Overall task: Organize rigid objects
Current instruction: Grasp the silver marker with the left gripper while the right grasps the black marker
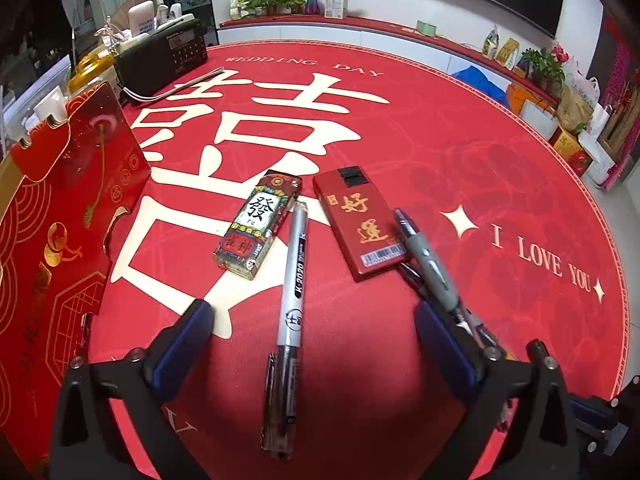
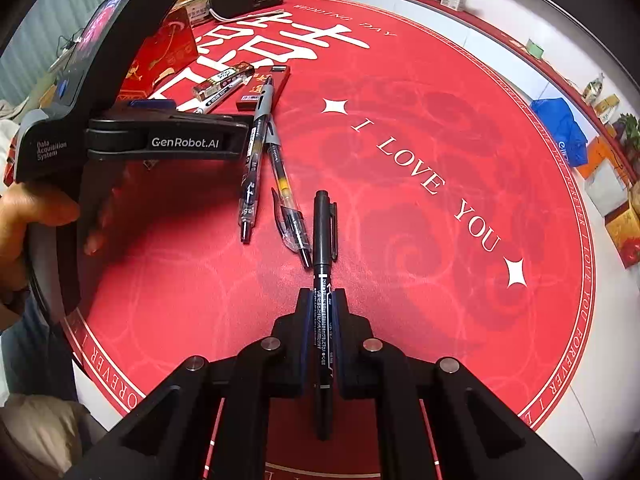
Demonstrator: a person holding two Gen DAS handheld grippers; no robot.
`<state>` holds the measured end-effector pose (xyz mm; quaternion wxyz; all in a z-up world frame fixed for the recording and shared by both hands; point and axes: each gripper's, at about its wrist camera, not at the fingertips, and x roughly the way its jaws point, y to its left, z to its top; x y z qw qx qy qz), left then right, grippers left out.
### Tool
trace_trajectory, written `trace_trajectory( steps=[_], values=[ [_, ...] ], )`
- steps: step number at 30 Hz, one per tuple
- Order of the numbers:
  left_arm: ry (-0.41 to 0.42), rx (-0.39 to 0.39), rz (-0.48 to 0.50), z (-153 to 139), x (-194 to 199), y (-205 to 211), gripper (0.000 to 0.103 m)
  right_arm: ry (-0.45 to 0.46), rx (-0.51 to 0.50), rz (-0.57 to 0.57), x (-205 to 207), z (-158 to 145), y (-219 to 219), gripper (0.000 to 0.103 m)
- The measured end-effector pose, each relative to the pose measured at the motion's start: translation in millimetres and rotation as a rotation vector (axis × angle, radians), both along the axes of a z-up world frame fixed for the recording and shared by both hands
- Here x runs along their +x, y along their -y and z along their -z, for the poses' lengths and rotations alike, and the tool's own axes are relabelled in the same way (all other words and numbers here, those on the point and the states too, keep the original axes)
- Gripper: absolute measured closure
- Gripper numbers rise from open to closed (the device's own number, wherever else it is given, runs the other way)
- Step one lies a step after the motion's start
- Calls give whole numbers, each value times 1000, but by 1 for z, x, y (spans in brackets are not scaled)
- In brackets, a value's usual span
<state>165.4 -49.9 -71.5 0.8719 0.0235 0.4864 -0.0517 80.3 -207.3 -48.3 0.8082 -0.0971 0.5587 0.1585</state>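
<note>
My right gripper (image 2: 323,297) is shut on a black marker (image 2: 324,236), which points forward between the pads, just above the red mat. My left gripper (image 1: 312,312) stands open over a silver pen (image 1: 294,280) that lies on the mat between its fingers, with neither pad touching it. A grey-grip pen (image 1: 428,260) and a clear pen (image 2: 286,192) lie just outside the left gripper's right finger (image 1: 434,328). Ahead sit a mahjong-patterned box (image 1: 258,228) and a flat red box (image 1: 358,224) with gold characters.
The round red mat (image 1: 460,152) covers the table, with its edge near my right gripper. A tall red gift box (image 1: 60,220) stands at the left, and a black radio (image 1: 164,56) at the far left. A hand (image 2: 24,216) holds the left gripper's housing (image 2: 160,142).
</note>
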Motion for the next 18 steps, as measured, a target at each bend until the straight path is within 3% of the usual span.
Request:
trace_trajectory(
  steps=[1,3,4,11,14,18],
  values=[
    [13,-2,19,-4,-5,2,27,0,-1,2,-2,0,-1,93],
    [23,-3,47,-8,-13,3,80,-6,26,24,-6,0,3,93],
    [17,-9,49,-9,-17,2,90,-5,45,47,-10,-1,6,93],
    [-25,-102,-9,-11,-50,-16,92,-9,147,133,-32,-7,21,93],
    [-18,-80,-3,-11,-63,-14,92,-12,167,139,-40,-10,22,93],
    [20,16,20,-8,-69,-3,88,-41,151,137,-42,-2,20,93]
  ],
)
